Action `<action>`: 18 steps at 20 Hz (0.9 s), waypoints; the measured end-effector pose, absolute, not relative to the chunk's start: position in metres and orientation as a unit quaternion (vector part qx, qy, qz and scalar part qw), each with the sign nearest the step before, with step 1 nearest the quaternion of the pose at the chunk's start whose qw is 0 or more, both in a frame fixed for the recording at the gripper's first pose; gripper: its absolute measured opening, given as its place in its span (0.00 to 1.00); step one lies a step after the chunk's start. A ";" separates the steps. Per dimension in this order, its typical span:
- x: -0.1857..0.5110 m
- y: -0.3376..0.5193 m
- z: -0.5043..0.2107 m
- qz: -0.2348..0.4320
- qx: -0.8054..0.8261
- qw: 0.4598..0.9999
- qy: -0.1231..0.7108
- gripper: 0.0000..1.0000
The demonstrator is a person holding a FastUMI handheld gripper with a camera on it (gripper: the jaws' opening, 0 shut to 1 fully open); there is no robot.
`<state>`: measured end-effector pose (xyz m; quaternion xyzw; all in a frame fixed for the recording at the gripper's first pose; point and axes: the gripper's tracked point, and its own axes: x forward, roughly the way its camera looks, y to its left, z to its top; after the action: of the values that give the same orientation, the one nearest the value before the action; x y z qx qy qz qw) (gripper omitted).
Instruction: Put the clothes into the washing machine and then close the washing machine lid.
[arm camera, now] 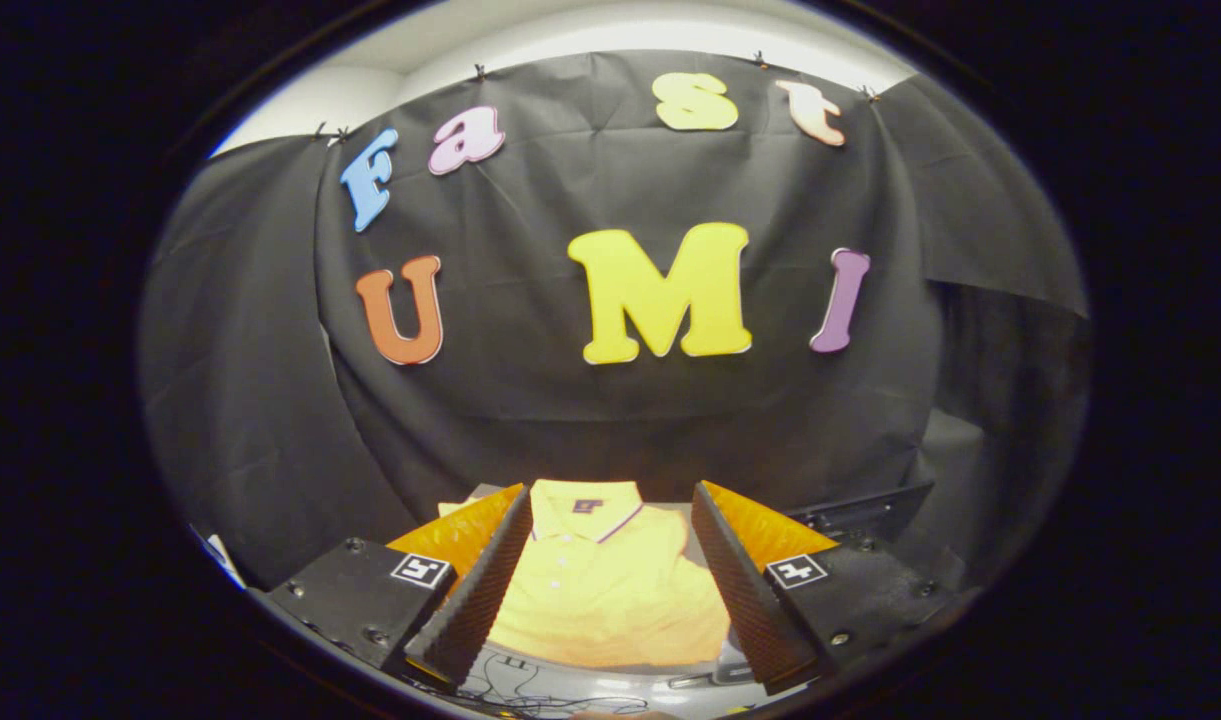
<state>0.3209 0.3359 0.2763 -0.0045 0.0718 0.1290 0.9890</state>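
Fingers (490, 590) of gripper (605, 600) held spread apart, released, nothing clamped between them. Ridged black pads seen on inner faces, orange backing behind. Square marker tags (420, 570) noted on black finger mounts. Yellow polo shirt (610, 590) laid flat on pale tabletop (590, 685), collar toward far edge, dark trim at collar seen. Shirt located between and just beyond fingers, no contact with either finger established. Thin cables (530, 690) observed on tabletop at near edge, below shirt hem. Black cloth wall (570, 420) hung behind tabletop.
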 end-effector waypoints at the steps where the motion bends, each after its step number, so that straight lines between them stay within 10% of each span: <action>1: 0.328 0.345 0.268 0.130 -0.008 0.988 0.084 1.00; 18: 0.434 0.393 0.082 0.067 -0.062 0.957 0.276 1.00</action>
<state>0.4337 0.3930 0.0821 -0.0622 0.2761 0.0666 0.9568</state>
